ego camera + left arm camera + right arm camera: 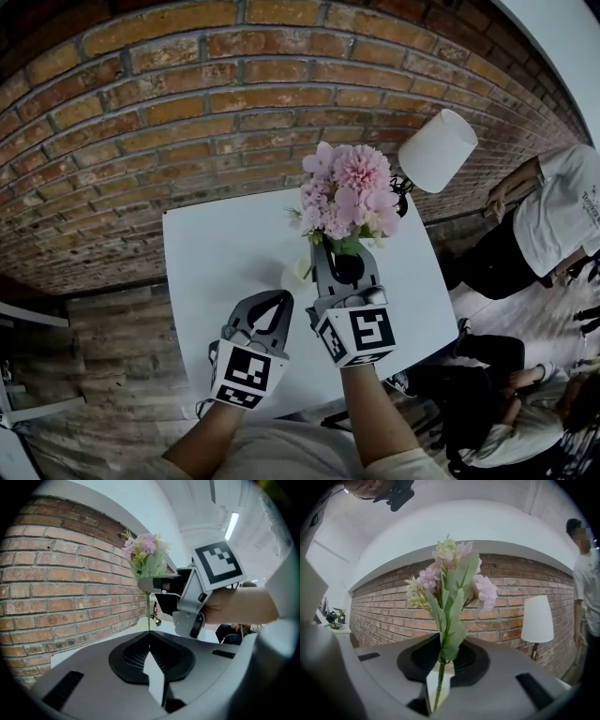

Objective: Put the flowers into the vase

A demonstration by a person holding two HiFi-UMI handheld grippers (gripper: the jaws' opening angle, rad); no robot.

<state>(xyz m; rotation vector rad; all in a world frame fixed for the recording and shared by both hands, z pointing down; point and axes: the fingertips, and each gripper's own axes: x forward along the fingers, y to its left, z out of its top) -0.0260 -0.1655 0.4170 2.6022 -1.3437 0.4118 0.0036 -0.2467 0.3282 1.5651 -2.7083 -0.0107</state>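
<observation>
A bunch of pink and cream flowers (347,192) with green leaves stands upright above the white table (216,253). My right gripper (339,255) is shut on its thin green stem (439,681), which runs up between the jaws. In the left gripper view the stem (148,606) drops toward a pale rounded thing (298,272) on the table, apparently the vase, hard to tell from the white top. My left gripper (279,298) hovers lower left of the flowers, tips together, nothing in it. The left gripper view shows the same tips (149,639) meeting.
A brick wall (187,103) runs behind the table. A lamp with a white shade (438,150) stands at the table's far right corner. A person in a white shirt (562,206) stands to the right, and another person (506,394) sits lower right.
</observation>
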